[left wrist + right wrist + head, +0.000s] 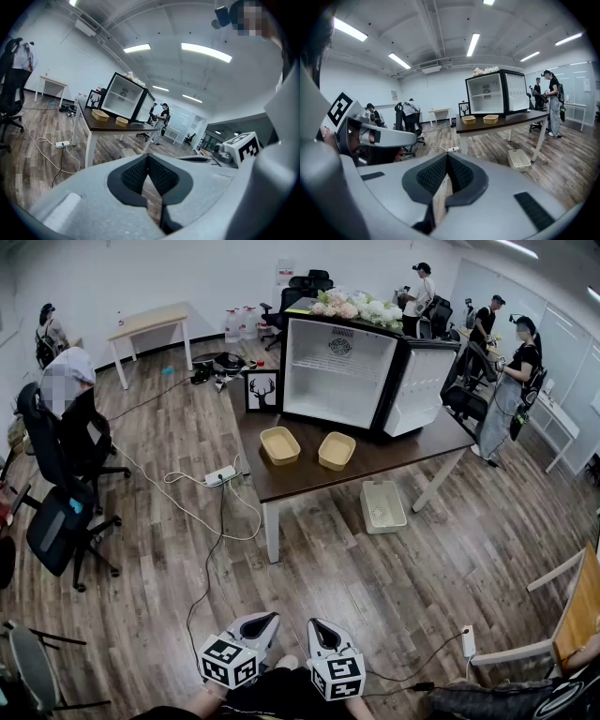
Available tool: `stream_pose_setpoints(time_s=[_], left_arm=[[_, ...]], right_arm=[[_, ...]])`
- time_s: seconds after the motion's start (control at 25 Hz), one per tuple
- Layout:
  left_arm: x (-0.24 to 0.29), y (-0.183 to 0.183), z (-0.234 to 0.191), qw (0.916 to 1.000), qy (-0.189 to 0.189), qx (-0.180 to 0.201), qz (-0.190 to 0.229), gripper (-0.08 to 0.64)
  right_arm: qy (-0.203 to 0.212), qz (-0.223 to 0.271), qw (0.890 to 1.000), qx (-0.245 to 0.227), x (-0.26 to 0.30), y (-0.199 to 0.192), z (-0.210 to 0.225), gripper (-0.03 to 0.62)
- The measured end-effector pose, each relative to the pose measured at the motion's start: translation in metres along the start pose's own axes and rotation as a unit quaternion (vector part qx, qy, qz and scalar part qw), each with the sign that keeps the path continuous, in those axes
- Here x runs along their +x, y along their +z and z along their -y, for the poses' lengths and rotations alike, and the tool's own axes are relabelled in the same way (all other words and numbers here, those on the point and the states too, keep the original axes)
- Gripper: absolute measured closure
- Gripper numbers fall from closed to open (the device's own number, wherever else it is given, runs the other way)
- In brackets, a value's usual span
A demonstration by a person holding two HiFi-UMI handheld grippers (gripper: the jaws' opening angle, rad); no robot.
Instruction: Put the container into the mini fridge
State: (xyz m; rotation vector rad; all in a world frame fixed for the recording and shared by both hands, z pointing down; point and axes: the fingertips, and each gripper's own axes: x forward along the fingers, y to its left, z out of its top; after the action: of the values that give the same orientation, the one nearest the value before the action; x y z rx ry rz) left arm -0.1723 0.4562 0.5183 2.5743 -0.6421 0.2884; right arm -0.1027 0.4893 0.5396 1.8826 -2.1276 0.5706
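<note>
Both grippers hang close to the person's body. The left gripper (266,620) and the right gripper (320,627) each have their jaws pressed together on nothing. Two containers sit on the table (309,480), straight ahead and well apart from both grippers. The left container (279,444) lies ahead of the left gripper, and the right container (337,450) ahead of the right gripper. Both rest just before the open mini fridge (337,371). Neither gripper is clearly nearer. The containers look almost square, so their long axis cannot be told.
</note>
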Motion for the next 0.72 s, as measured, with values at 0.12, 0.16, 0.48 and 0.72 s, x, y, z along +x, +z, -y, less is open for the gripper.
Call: stream_pose_setpoints(time_s=[0.12, 0.16, 0.48, 0.72], left_arm=[[0.000, -0.011, -0.001, 0.9999, -0.004, 0.011, -0.011, 0.552], [0.000, -0.013, -0.003, 0.9998, -0.005, 0.015, -0.014, 0.551], [0.006, -0.017, -0.002, 0.9996, -0.017, 0.012, -0.018, 0.551], [0.006, -0.012, -0.004, 0.9995, -0.012, 0.028, -0.012, 0.551]], right_arm=[[-0.004, -0.003, 1.000, 0.003, 0.000, -0.005, -0.001, 0.586], [-0.006, -0.004, 1.000, 0.004, 0.000, -0.006, -0.001, 0.586], [-0.015, -0.015, 1.000, 0.002, -0.005, -0.015, 0.002, 0.586], [-0.015, -0.011, 0.999, 0.036, -0.001, -0.015, 0.009, 0.584]])
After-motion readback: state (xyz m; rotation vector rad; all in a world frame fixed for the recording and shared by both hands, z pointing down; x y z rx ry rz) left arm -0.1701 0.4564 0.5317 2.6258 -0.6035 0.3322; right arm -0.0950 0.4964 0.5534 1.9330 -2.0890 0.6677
